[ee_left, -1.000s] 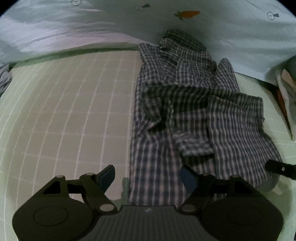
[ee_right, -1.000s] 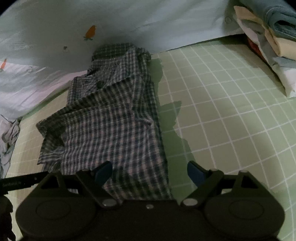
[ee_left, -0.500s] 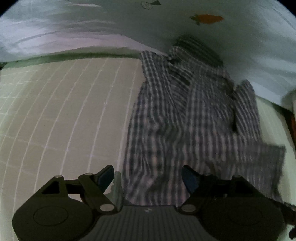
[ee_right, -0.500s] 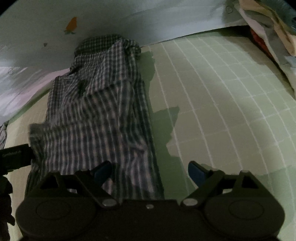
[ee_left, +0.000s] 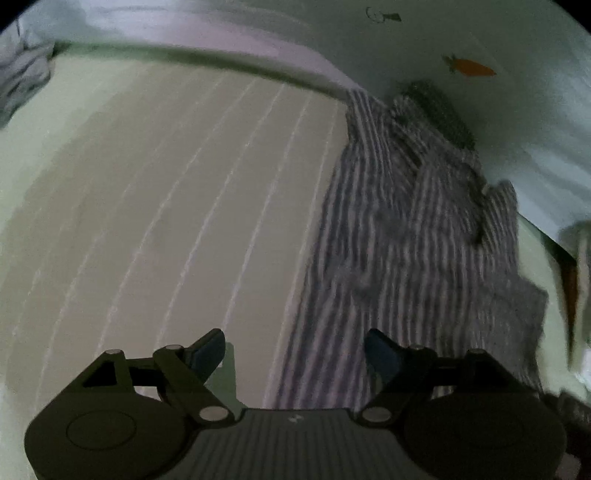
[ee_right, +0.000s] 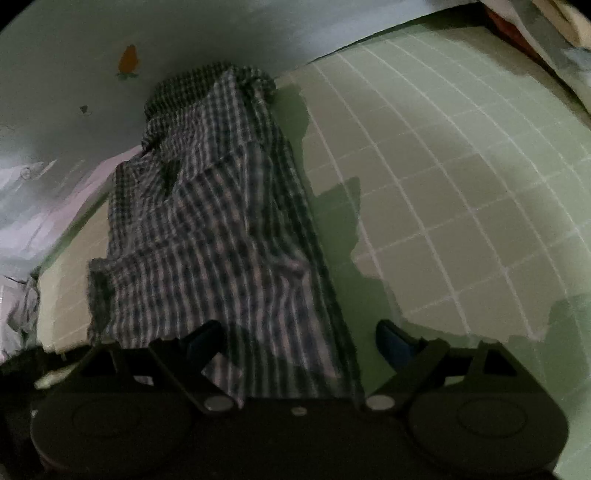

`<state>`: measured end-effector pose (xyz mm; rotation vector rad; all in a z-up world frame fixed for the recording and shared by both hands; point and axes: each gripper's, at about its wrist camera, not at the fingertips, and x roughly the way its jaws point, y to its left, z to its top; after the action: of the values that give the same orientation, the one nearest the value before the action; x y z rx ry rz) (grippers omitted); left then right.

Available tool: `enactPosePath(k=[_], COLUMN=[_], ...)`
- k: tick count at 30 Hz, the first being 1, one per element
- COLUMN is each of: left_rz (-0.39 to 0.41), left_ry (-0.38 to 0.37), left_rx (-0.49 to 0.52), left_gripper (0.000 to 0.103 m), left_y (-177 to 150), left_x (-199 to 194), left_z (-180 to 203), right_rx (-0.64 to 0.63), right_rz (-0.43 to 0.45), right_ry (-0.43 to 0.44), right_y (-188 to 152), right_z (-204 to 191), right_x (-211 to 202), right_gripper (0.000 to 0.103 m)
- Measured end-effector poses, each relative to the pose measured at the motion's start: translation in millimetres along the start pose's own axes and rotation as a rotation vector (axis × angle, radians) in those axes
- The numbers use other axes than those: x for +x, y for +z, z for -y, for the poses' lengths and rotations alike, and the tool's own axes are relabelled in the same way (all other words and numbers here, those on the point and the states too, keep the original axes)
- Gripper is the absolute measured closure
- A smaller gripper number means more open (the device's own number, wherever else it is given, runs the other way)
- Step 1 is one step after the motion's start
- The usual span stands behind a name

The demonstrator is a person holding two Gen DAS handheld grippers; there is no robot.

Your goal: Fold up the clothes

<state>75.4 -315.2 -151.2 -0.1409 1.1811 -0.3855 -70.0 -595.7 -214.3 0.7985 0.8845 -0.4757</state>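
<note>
Left wrist view: left claw (ee_left: 295, 349) released, jaws spread wide, nothing between the pads. Its right finger sits over the near left hem corner of the checked shirt (ee_left: 417, 251); its left finger is over bare mat. Frame is motion-blurred, so contact with cloth cannot be told.

Right wrist view: right claw (ee_right: 299, 343) also released, jaws wide. Its left finger overlaps the near hem; its right finger is off the cloth, over the green grid mat (ee_right: 461, 192). The shirt's right edge runs away from a point between the two fingers.

Shirt lies flat on the mat, already narrowed to a long strip, with a sleeve or side panel laid across its middle. Long axis runs straight away from both claws: hem at the near end, collar at the far end, butting against the pale carrot-print sheet (ee_right: 92, 44).

Judgement: each claw straddles one near hem corner, likely because taking both corners would let the hem travel up toward the collar, halving the strip along its length. Equally, open jaws over the hem fit a release just after a side fold. The frames do not settle which.

Beyond the right claw, far right: a stack of folded laundry (ee_right: 554, 26), partly cut off by the frame edge.
</note>
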Motion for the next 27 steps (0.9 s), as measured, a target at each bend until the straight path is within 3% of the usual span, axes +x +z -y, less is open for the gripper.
enactPosePath(k=[2, 3, 4, 6, 8, 9, 10, 12, 23, 27], left_rz=[-0.02, -0.028, -0.03, -0.032, -0.014, 0.0, 0.005, 0.012, -0.08, -0.074], left_ry=[-0.023, -0.042, -0.064, -0.101, -0.114, -0.113, -0.11, -0.117, -0.112, -0.076], left_rx=[-0.011, -0.017, -0.024, -0.05, -0.062, -0.061, -0.053, -0.05, -0.113, -0.072], left_gripper=[0.021, 0.022, 0.029, 0.048, 0.06, 0.074, 0.08, 0.082, 0.083, 0.076], left_y=[-14, -19, -22, -29, -37, -42, -46, -56, -126, -134], left_x=[-2, -2, -2, -2, -6, -10, -13, -23, -61, -63], left_z=[-1, -1, -1, -2, -2, -2, -2, -4, -25, -21], right_rx=[0.006, 0.008, 0.01, 0.013, 0.014, 0.015, 0.015, 0.026, 0.081, 0.069], right_rz=[-0.007, -0.011, -0.012, -0.013, -0.001, 0.004, 0.01, -0.003, -0.082, -0.088], right_ry=[0.023, 0.042, 0.054, 0.075, 0.074, 0.071, 0.069, 0.068, 0.06, 0.022], right_y=[-4, -8, -11, -17, -24, -29, -35, -50, -132, -146], right_z=[0, 0, 1, 2, 3, 4, 6, 9, 30, 30], right_x=[-2, -4, -5, -9, -14, -18, -23, -32, -81, -84], right_gripper=[0.019, 0.029, 0.043, 0.062, 0.069, 0.074, 0.078, 0.082, 0.082, 0.058])
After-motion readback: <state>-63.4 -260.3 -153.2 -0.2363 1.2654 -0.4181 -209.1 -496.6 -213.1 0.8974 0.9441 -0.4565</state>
